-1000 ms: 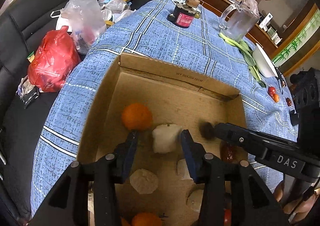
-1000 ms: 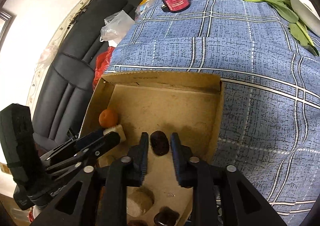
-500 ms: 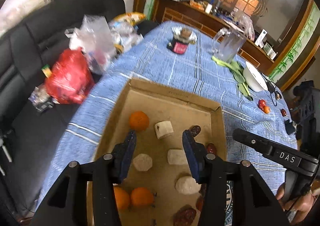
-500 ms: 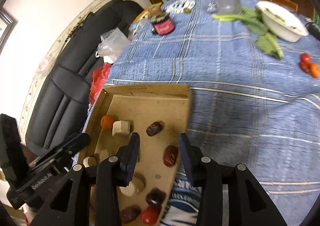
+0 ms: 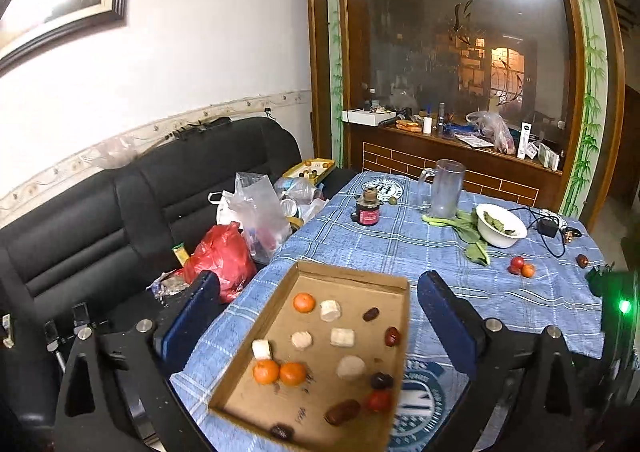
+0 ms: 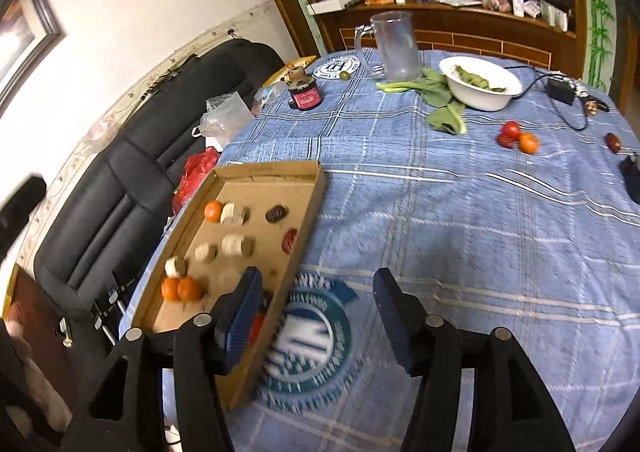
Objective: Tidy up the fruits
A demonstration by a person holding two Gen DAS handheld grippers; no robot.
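Observation:
A shallow cardboard box [image 5: 352,275] [image 6: 276,168] lies on the blue checked tablecloth. It holds oranges [image 5: 304,302] [image 6: 213,210], pale cut chunks [image 5: 330,310] [image 6: 233,214], dark dates [image 5: 371,314] [image 6: 276,213] and a small red fruit [image 5: 379,400]. My left gripper [image 5: 320,316] is open, empty and raised well above the box. My right gripper [image 6: 316,304] is open and empty, above the box's right edge. Two small red and orange fruits [image 5: 522,267] [image 6: 518,137] and a date [image 6: 613,142] lie loose on the cloth at the far right.
A white bowl of greens [image 5: 501,226] [image 6: 479,83], leafy greens [image 6: 440,99], a glass pitcher [image 5: 446,193] [image 6: 394,45] and a small red jar [image 5: 368,207] [image 6: 305,91] stand at the far side. A black sofa with plastic bags [image 5: 224,256] is left. A black adapter [image 6: 560,87] lies far right.
Both grippers have pulled up and back from the box and opened wider. The pale chunk and the date they were around now lie in the box.

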